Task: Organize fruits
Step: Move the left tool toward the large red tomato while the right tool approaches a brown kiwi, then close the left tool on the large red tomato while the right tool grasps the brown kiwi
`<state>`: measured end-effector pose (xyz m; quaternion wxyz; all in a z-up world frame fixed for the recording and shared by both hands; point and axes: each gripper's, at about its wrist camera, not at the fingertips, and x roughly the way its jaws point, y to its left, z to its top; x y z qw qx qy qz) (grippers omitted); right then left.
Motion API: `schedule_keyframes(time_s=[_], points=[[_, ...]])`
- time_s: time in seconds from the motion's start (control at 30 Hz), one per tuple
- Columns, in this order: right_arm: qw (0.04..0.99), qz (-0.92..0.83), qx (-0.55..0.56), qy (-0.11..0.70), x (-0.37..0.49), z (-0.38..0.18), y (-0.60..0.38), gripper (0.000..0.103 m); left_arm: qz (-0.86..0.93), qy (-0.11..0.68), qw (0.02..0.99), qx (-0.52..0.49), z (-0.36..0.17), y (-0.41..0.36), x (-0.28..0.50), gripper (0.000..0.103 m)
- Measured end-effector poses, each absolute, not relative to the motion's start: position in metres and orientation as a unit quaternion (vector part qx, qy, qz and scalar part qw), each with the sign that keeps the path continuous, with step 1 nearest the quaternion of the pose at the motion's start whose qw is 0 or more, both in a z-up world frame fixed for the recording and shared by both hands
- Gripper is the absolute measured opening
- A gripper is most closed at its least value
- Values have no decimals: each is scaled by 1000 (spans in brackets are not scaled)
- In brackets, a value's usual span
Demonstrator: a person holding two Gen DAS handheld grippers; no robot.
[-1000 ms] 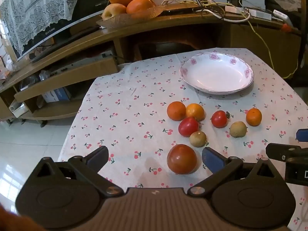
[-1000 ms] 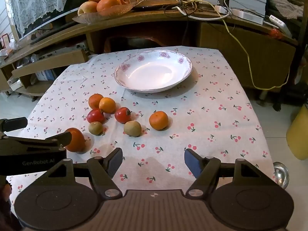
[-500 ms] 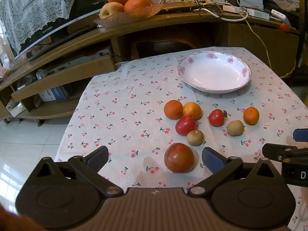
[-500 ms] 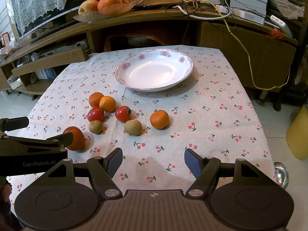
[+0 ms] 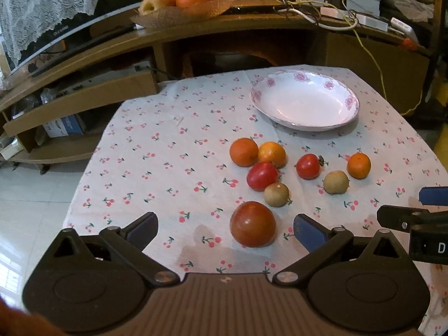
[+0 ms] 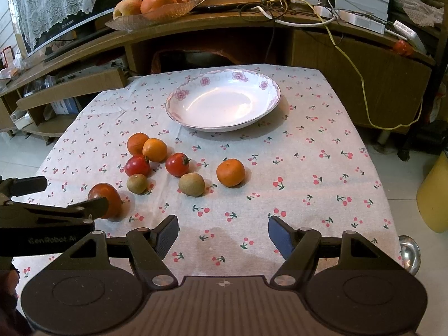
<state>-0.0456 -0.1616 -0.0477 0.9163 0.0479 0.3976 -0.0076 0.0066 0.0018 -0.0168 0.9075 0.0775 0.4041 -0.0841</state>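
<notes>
Several fruits lie loose on the cherry-print tablecloth (image 5: 156,168): a large red tomato (image 5: 252,223), two oranges (image 5: 244,151), two small tomatoes (image 5: 308,166), two brown-green fruits (image 5: 336,182) and a mandarin (image 6: 230,172). An empty white flowered plate (image 5: 305,100) stands behind them. My left gripper (image 5: 225,228) is open, low over the near edge, with the large tomato between its fingers. My right gripper (image 6: 222,233) is open and empty, short of the mandarin. The plate (image 6: 224,99) and large tomato (image 6: 107,198) also show in the right wrist view.
A wooden TV cabinet (image 6: 252,30) with cables stands behind the table. A glass dish of fruit (image 6: 151,2) sits on it. A yellow bin (image 6: 434,196) and a metal bowl (image 6: 410,253) are on the floor at the right.
Both grippers have drawn back and risen slightly, so the fruits sit a little farther away. The jaws have not moved and nothing on the table has shifted.
</notes>
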Motion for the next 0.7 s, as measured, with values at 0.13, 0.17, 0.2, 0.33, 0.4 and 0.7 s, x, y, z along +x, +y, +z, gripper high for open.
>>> schedule_keyframes(time_s=[0.13, 0.17, 0.2, 0.33, 0.4, 0.7], points=[[914, -8, 47, 402, -43, -51, -163, 70, -88, 410, 904, 84, -22, -2, 10, 103], [914, -8, 47, 403, -42, -51, -164, 70, -90, 410, 904, 84, -23, -2, 11, 103], [914, -7, 47, 403, -41, -51, -164, 70, -93, 410, 904, 83, -24, -2, 12, 103], [914, -7, 50, 402, -38, -52, -170, 70, -97, 418, 900, 76, -28, -2, 18, 99], [913, -6, 54, 403, -37, -54, -172, 70, -97, 415, 901, 82, -29, -3, 19, 99], [912, 31, 49, 406, -24, -57, -162, 69, -113, 411, 900, 94, -35, -5, 22, 90]])
